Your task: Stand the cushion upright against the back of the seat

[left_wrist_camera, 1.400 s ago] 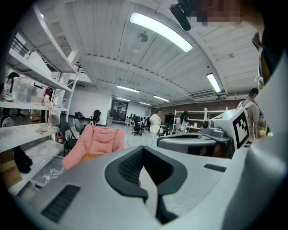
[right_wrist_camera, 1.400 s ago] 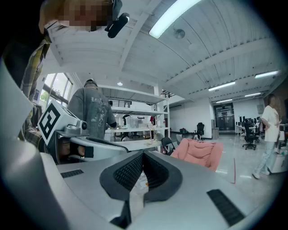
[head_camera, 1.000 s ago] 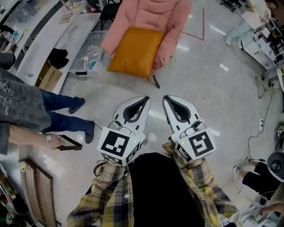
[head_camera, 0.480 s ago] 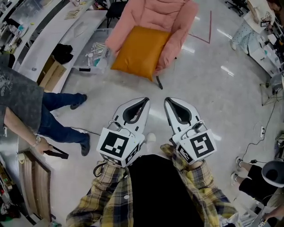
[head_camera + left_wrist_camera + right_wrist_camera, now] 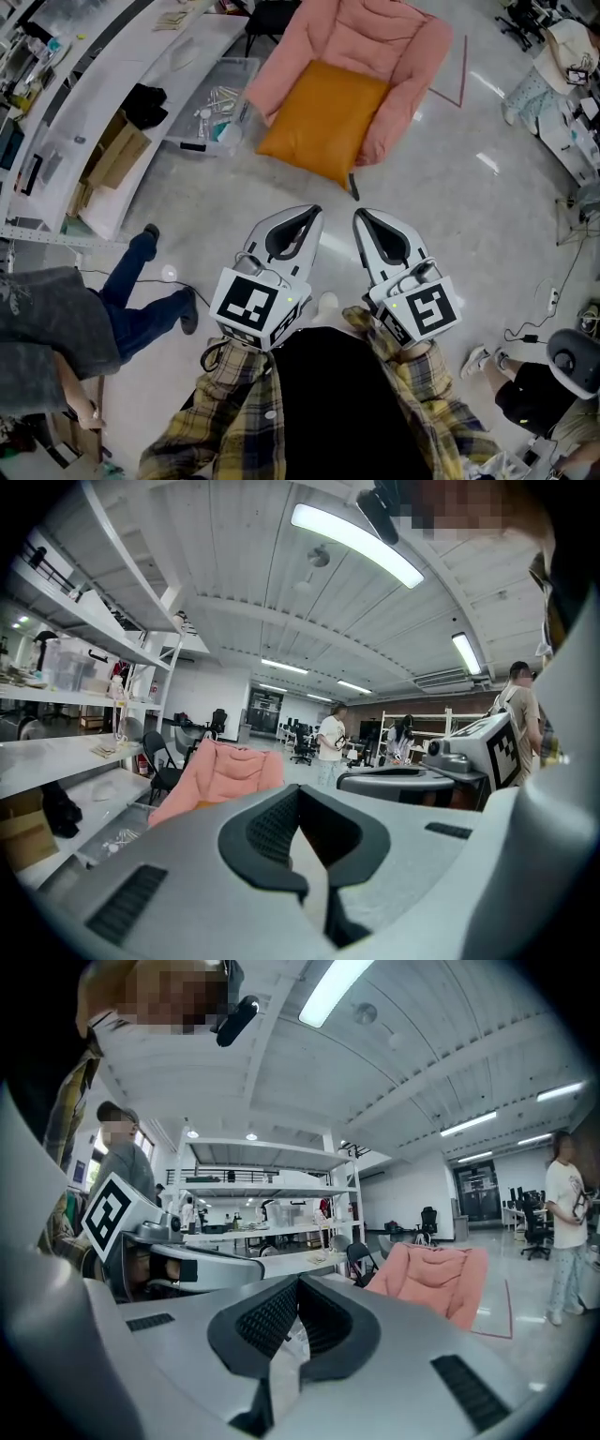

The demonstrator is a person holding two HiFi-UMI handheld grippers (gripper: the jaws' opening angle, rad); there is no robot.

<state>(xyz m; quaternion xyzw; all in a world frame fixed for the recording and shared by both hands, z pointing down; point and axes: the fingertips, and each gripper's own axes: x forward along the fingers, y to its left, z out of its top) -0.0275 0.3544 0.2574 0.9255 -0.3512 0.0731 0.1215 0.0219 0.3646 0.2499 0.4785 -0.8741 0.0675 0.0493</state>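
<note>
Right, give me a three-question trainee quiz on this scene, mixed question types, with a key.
1. What colour is the cushion lying on the pink chair?
2. True or false: the left gripper touches the cushion.
3. The right gripper is: A) open; B) shut and empty; C) shut on the cushion.
Key: 1 orange; 2 false; 3 B.
</note>
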